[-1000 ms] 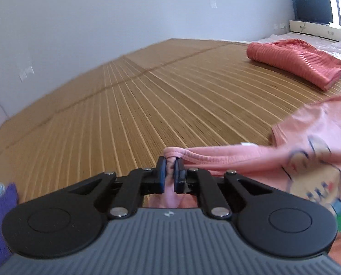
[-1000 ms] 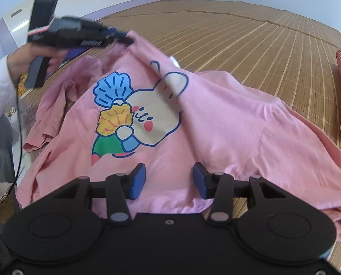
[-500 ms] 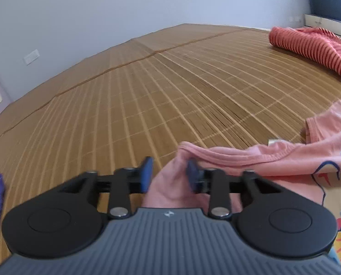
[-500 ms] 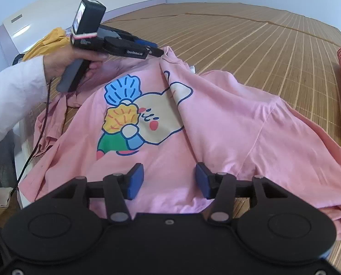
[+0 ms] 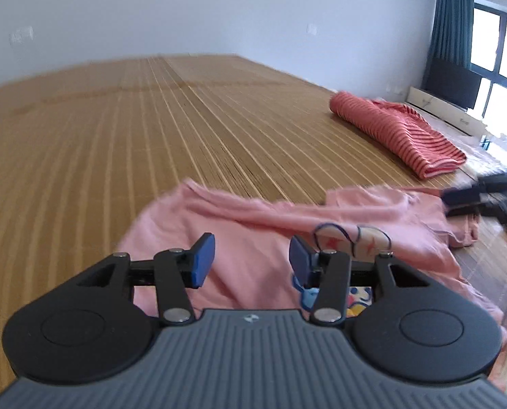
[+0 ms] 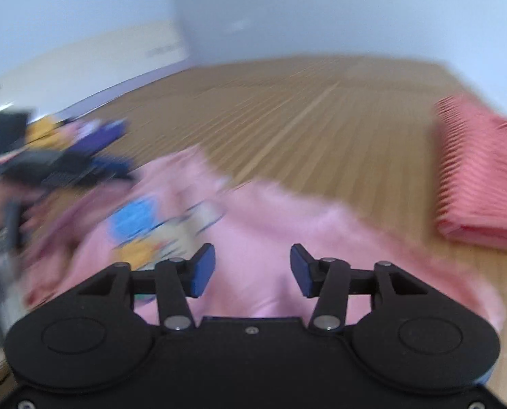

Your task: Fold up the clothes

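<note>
Lying rumpled on the bamboo mat [image 5: 124,143], the pink T-shirt [image 5: 253,238] sits just ahead of both grippers, its cartoon print [image 6: 151,228] facing up. Starting at the left, the left gripper [image 5: 251,260] hangs over the near edge of the shirt with its blue pads [image 5: 202,266] spread wide and nothing between them; pink cloth shows through the gap, and whether the pads touch it cannot be told. Past it, the shirt's far edge forms a raised fold across the mat. Further right, the right gripper [image 6: 252,269] is likewise released, jaws apart over the shirt's plain pink part, holding nothing. The right wrist view is heavily blurred, so finer detail of the cloth is lost. At the far right, a folded red striped garment [image 5: 400,136] rests on the mat, well apart from the shirt. A dark curtain [image 5: 452,10] and a window [image 5: 505,54] stand beyond it
</note>
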{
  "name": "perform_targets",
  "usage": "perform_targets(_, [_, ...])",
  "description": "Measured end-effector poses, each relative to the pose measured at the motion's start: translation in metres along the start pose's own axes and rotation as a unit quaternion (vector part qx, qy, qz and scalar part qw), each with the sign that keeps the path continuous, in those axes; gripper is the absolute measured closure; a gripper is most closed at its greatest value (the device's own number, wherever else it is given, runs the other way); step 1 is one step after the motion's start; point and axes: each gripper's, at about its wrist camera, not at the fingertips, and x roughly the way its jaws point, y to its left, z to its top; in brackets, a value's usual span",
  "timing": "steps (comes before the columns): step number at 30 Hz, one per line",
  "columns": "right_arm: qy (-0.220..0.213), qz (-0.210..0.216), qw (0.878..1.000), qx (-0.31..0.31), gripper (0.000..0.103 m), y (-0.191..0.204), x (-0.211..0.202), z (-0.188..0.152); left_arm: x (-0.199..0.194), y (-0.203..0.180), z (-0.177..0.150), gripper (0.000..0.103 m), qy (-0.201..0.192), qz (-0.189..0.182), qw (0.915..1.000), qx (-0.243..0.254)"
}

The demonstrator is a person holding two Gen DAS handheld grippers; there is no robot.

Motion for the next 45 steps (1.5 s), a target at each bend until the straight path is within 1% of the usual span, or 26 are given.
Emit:
perform_targets(1, [-0.005, -0.013, 1.0, 0.005, 0.061, -0.002, 0.003, 0.005, 0.004, 0.0, -0.003, 0.048, 0.009, -0.007, 0.9999, -0.004])
perform_targets(2, [-0.005, -0.015, 1.0, 0.012, 0.062, -0.003, 0.008, 0.012, 0.007, -0.001, -0.007, 0.048, 0.013, -0.008, 0.9999, -0.003])
perform_targets(4, [-0.005, -0.003, 1.0, 0.012, 0.061, 0.005, 0.024, 0.028, 0.012, -0.002, -0.017, 0.048, 0.024, -0.006, 0.9997, -0.003])
perform_targets(6, [0.009, -0.006, 1.0, -0.018, 0.06, 0.018, 0.045, 0.042, 0.019, -0.001, -0.025, 0.048, 0.033, -0.004, 0.9994, -0.005])
perform_targets(8, [0.045, -0.046, 0.996, -0.066, 0.058, 0.032, 0.077, 0.052, 0.021, -0.004, -0.024, 0.048, 0.03, 0.0, 0.9994, 0.018])
perform_targets(10, [0.071, -0.07, 0.989, -0.106, 0.062, 0.041, 0.104, 0.057, 0.021, -0.012, -0.024, 0.048, 0.034, 0.012, 0.9981, 0.051])
perform_targets(11, [0.081, -0.072, 0.987, -0.119, 0.063, 0.042, 0.114, 0.057, 0.022, -0.014, -0.025, 0.047, 0.035, 0.016, 0.9975, 0.059])
perform_targets(13, [0.095, -0.041, 0.99, -0.095, 0.063, 0.037, 0.124, 0.059, 0.023, -0.014, -0.027, 0.047, 0.035, 0.018, 0.9973, 0.063])
perform_targets(15, [0.104, -0.04, 0.99, -0.086, 0.064, 0.036, 0.131, 0.061, 0.02, -0.013, -0.026, 0.047, 0.034, 0.019, 0.997, 0.067])
perform_targets(16, [0.107, -0.041, 0.99, -0.084, 0.074, 0.036, 0.135, 0.061, 0.017, -0.011, -0.026, 0.047, 0.034, 0.02, 0.9969, 0.069])
perform_targets(17, [0.104, -0.052, 0.989, -0.09, 0.091, 0.036, 0.136, 0.061, 0.021, -0.012, -0.025, 0.047, 0.034, 0.021, 0.9966, 0.072])
perform_targets(18, [0.102, -0.062, 0.988, -0.094, 0.096, 0.037, 0.137, 0.061, 0.025, -0.012, -0.024, 0.047, 0.035, 0.023, 0.9963, 0.076])
perform_targets(20, [0.095, -0.08, 0.988, -0.096, 0.097, 0.031, 0.136, 0.067, 0.025, -0.013, -0.025, 0.047, 0.034, 0.026, 0.9959, 0.08])
perform_targets(24, [0.041, -0.135, 0.988, -0.057, 0.097, 0.009, 0.129, 0.091, 0.026, -0.011, -0.024, 0.046, 0.034, 0.018, 0.9963, 0.077])
perform_targets(25, [0.038, -0.131, 0.99, -0.038, 0.097, 0.002, 0.132, 0.096, 0.024, -0.01, -0.025, 0.046, 0.033, 0.015, 0.9966, 0.074])
perform_targets(27, [0.042, -0.136, 0.99, -0.016, 0.097, -0.007, 0.14, 0.102, 0.024, -0.01, -0.024, 0.045, 0.032, 0.012, 0.9966, 0.075])
perform_targets(30, [0.069, -0.157, 0.985, -0.023, 0.096, -0.007, 0.156, 0.098, 0.022, -0.006, -0.023, 0.045, 0.033, 0.007, 0.9969, 0.071])
perform_targets(31, [0.068, -0.162, 0.984, -0.029, 0.091, -0.006, 0.157, 0.094, 0.021, -0.005, -0.023, 0.045, 0.034, 0.005, 0.9971, 0.068])
perform_targets(32, [0.066, -0.167, 0.983, -0.032, 0.081, -0.007, 0.156, 0.092, 0.02, -0.003, -0.022, 0.045, 0.034, 0.004, 0.9973, 0.066])
perform_targets(33, [0.063, -0.169, 0.983, -0.034, 0.076, -0.007, 0.153, 0.09, 0.019, -0.002, -0.021, 0.045, 0.033, 0.006, 0.9974, 0.064])
perform_targets(34, [0.058, -0.164, 0.984, -0.032, 0.073, -0.006, 0.146, 0.09, 0.017, -0.002, -0.02, 0.045, 0.032, 0.008, 0.9975, 0.062])
perform_targets(38, [0.036, -0.143, 0.989, -0.024, 0.071, -0.003, 0.119, 0.091, 0.01, 0.001, -0.016, 0.045, 0.024, 0.018, 0.9975, 0.064])
perform_targets(40, [0.026, -0.129, 0.991, -0.021, 0.065, 0.0, 0.107, 0.092, 0.012, 0.003, -0.016, 0.045, 0.029, 0.019, 0.9976, 0.06])
perform_targets(43, [0.021, -0.064, 0.998, -0.017, 0.064, 0.014, 0.108, 0.095, 0.019, 0.001, -0.02, 0.044, 0.042, 0.017, 0.9969, 0.064])
perform_targets(44, [0.02, -0.047, 0.999, -0.013, 0.064, 0.019, 0.115, 0.097, 0.019, -0.001, -0.021, 0.044, 0.042, 0.02, 0.9964, 0.071])
perform_targets(45, [0.023, -0.041, 0.999, -0.016, 0.064, 0.024, 0.124, 0.099, 0.02, -0.003, -0.023, 0.044, 0.043, 0.022, 0.9958, 0.078])
